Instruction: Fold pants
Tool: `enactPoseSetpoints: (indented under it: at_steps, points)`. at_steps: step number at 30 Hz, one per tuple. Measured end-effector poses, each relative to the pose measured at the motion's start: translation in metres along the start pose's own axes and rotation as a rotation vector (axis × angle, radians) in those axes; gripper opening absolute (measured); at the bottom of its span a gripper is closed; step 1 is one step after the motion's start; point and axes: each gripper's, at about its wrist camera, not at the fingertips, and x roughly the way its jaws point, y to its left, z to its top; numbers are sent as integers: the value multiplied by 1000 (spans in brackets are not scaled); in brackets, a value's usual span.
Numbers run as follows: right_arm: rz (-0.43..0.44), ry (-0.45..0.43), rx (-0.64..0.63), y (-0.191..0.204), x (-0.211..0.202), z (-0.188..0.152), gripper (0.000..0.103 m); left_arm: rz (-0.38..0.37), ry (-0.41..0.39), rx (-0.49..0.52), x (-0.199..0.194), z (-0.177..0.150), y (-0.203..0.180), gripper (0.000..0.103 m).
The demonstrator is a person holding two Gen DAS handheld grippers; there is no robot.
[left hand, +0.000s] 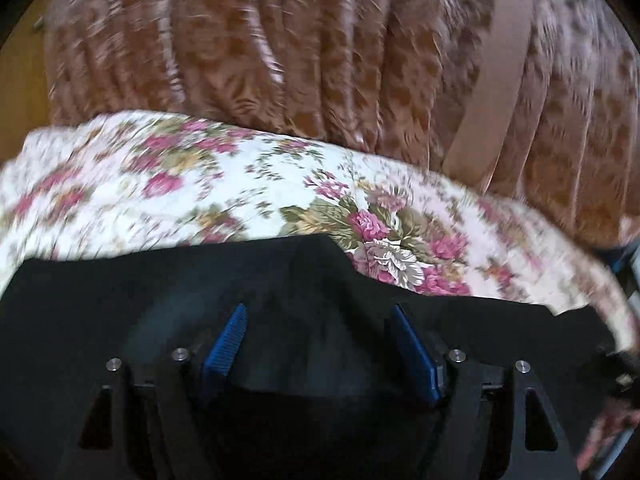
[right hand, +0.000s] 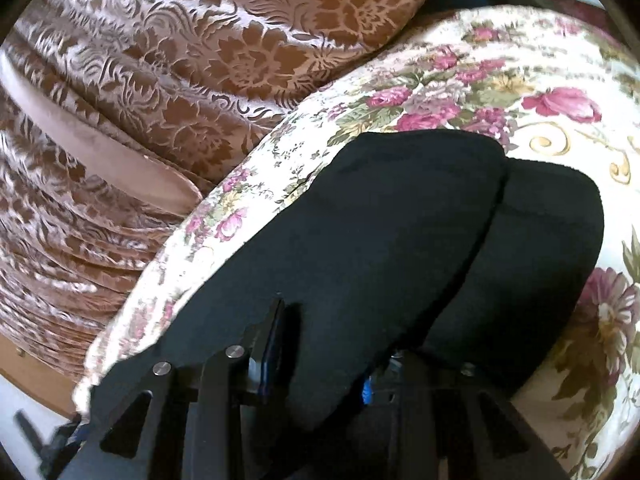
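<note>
Brown damask drape (left hand: 280, 48) w/ a lighter leaf pattern hangs in deep folds well beyond the left gripper (left hand: 320, 316), filling the top of its view, blurred; a plain tan band (left hand: 492, 92) runs down it up and to the right of the claw; same drape (right hand: 180, 60) fills the area ahead-left of the right gripper (right hand: 320, 340), sharp there, w/ the tan band (right hand: 112, 160) crossing it at a slant.

Floral bedcover (left hand: 200, 184), white w/ pink roses and green leaves, lies just ahead of the left claw and spreads to both sides; in the right-wrist view it (right hand: 540, 100) wraps ahead and to the right of that claw.

Black pants (left hand: 280, 272) lie on the cover right under and between the left fingers, reaching a little ahead of the tips; left claw is spread wide, blue pads (left hand: 228, 340) standing apart, nothing pinched, cloth only beneath; no earlier pic so I say no more on that.

Pants (right hand: 380, 220) seen from the right wrist stretch forward from the claw as a doubled length, two legs side by side w/ a seam line between, hems rounded at the far end; right claw is narrowed on a fold of the black cloth, which bulges up between its fingers and hides most of the pads; only a sliver of blue shows low by the right finger.
</note>
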Motion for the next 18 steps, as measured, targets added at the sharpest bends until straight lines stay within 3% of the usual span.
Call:
enactPoseSetpoints:
  at_steps: [2,5,8,11,18]
  points:
    - [29,-9,55,-10,-7,5,31,18,52,56,20,4,-9,74]
    - [34,-50,122,-25,-12,17,31,11,102,49,43,2,-6,77]
    - [35,-66,158,-37,-14,27,27,-33,71,15,43,-3,2,79]
    - [20,-78,158,-42,-17,34,11,-77,67,-7,41,-5,5,83]
    - [9,-171,71,-32,-52,28,7,-196,28,-85,32,-8,19,88]
